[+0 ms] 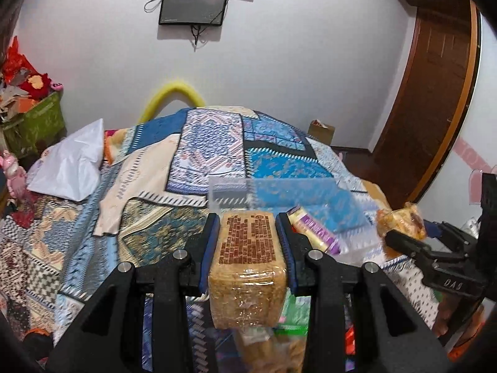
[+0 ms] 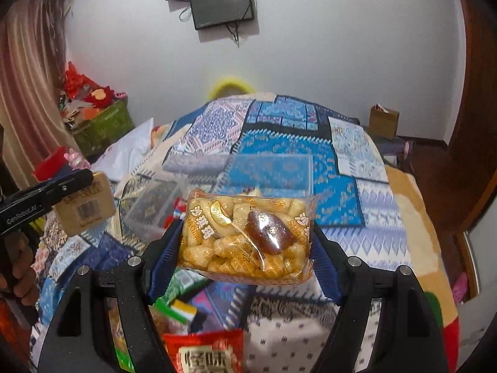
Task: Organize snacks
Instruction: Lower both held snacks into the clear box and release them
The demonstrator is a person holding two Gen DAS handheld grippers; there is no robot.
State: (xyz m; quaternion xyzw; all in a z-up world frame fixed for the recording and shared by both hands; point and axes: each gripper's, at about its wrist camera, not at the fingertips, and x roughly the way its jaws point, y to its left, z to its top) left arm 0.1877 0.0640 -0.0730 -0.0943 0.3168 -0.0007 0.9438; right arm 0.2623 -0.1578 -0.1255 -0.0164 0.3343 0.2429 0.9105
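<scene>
Above a patchwork bedspread [image 1: 198,155], the left gripper [image 1: 247,242] clamps a wrapped cereal bar [image 1: 247,264]; right of it, the right gripper [image 2: 245,239] pinches a sachima packet [image 2: 247,236]. Slick wrappers could slip, missing the clear bins [image 2: 267,171] beyond.

The left gripper [image 1: 247,242] is clamped on a wrapped sachima block [image 1: 247,267], fingers pointing to 12 o'clock. The right gripper [image 2: 247,242], at its 3 o'clock, pinches a clear sachima packet [image 2: 247,236] held crosswise between the fingers.
</scene>
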